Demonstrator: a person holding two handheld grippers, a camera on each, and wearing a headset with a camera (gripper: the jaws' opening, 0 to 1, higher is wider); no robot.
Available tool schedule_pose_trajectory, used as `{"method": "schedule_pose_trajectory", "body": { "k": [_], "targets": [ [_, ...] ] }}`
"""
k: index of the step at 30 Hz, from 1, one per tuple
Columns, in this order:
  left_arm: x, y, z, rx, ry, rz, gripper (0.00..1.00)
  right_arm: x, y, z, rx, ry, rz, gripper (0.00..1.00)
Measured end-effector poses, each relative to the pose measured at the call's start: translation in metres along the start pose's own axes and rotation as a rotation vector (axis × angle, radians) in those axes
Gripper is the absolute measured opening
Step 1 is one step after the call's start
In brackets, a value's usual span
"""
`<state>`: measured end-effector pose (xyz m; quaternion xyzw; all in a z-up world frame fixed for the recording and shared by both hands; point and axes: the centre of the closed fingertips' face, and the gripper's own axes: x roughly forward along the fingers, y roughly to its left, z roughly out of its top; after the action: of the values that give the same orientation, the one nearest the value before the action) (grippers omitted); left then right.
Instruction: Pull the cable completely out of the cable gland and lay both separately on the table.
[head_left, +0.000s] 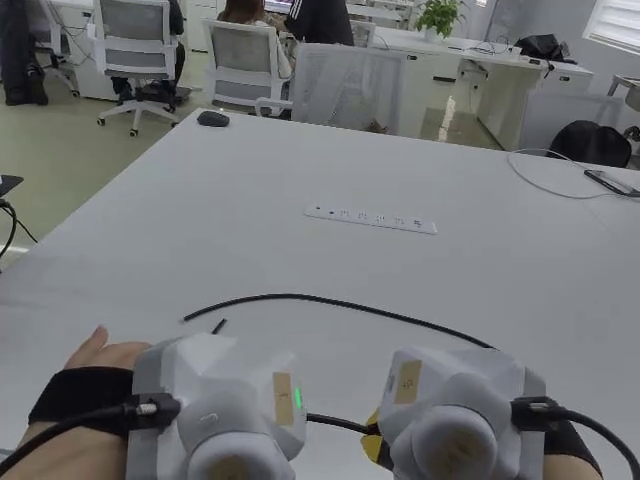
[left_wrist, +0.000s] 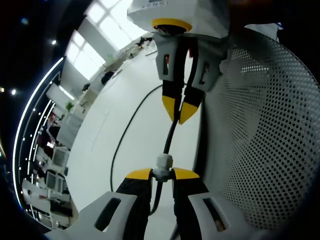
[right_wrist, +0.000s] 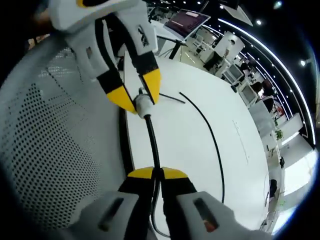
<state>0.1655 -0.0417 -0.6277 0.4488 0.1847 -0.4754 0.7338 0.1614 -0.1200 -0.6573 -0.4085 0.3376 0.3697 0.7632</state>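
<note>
Your left gripper (left_wrist: 161, 174) was clamped on the small, hard-looking cable gland (left_wrist: 163, 164) over the near edge of the table (head_left: 300, 170). Your right gripper (right_wrist: 157, 173) pinched the thin cable (right_wrist: 151, 135) just beside it. The cable would likely flex, so grip close and pull straight.

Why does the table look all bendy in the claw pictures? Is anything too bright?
Left gripper view: the fisheye lens curves the table edge, and the windows glare white. Right gripper view: same bending, so the cable sweeps in a big arc. Head view: the edges look straight and the light is soft and even.
</note>
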Motion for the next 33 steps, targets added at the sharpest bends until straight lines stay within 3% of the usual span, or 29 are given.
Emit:
{"method": "schedule_pose_trajectory", "body": {
  "k": [2, 3, 5, 6, 7, 10, 12, 14, 16, 18, 22, 25, 27, 28, 29, 31, 33],
  "targets": [
    [0.0, 0.0, -0.001, -0.005, 0.002, 0.0, 0.16, 0.001, -0.003, -0.014, -0.003, 0.07, -0.008, 0.04],
    [0.0, 0.0, 0.0, -0.006, 0.001, 0.001, 0.16, 0.002, -0.002, -0.013, -0.004, 0.069, -0.001, 0.04],
    [0.0, 0.0, 0.0, 0.001, 0.003, 0.004, 0.16, 0.002, 0.003, -0.003, -0.01, 0.022, 0.026, 0.07],
    [0.0, -0.001, 0.0, 0.004, 0.003, -0.001, 0.16, 0.003, 0.01, 0.01, -0.01, -0.046, 0.058, 0.12],
    [0.0, -0.002, 0.0, 0.005, 0.001, -0.005, 0.16, 0.002, 0.015, 0.017, -0.006, -0.078, 0.075, 0.19],
    [0.0, -0.002, 0.001, 0.014, -0.004, -0.007, 0.16, -0.001, 0.021, 0.033, -0.087, -0.142, 0.087, 0.26],
    [0.0, -0.004, 0.005, 0.029, -0.021, -0.016, 0.16, -0.004, 0.025, 0.04, -0.106, -0.175, 0.1, 0.25],
    [-0.001, -0.005, 0.008, 0.037, -0.029, -0.016, 0.16, -0.007, 0.025, 0.043, -0.101, -0.195, 0.102, 0.16],
    [0.0, -0.007, 0.006, 0.037, -0.022, -0.024, 0.16, -0.008, 0.019, 0.039, -0.087, -0.181, 0.084, 0.05],
    [0.0, -0.005, 0.006, 0.031, -0.023, -0.017, 0.16, -0.006, 0.018, 0.036, -0.036, -0.182, 0.088, 0.04],
    [-0.001, 0.0, 0.002, 0.009, -0.013, -0.001, 0.16, 0.0, 0.001, 0.005, -0.009, -0.019, 0.005, 0.04],
    [-0.001, 0.0, 0.003, 0.005, -0.015, 0.002, 0.16, 0.002, -0.002, -0.014, 0.014, 0.071, 0.001, 0.04],
    [-0.001, -0.001, 0.003, 0.014, -0.013, 0.001, 0.16, 0.002, 0.0, -0.008, 0.011, 0.044, 0.01, 0.06],
    [-0.001, -0.001, 0.003, 0.019, -0.011, 0.001, 0.16, 0.003, 0.005, 0.004, 0.017, -0.018, 0.032, 0.1],
    [-0.001, -0.001, 0.003, 0.017, -0.013, -0.003, 0.16, 0.003, 0.006, 0.007, 0.015, -0.03, 0.039, 0.15],
    [-0.001, -0.002, 0.003, 0.021, -0.017, -0.006, 0.16, 0.002, 0.016, 0.022, -0.045, -0.088, 0.076, 0.24],
    [-0.001, -0.005, 0.006, 0.03, -0.026, -0.017, 0.16, -0.002, 0.02, 0.036, -0.09, -0.147, 0.08, 0.27]
  ]
}}
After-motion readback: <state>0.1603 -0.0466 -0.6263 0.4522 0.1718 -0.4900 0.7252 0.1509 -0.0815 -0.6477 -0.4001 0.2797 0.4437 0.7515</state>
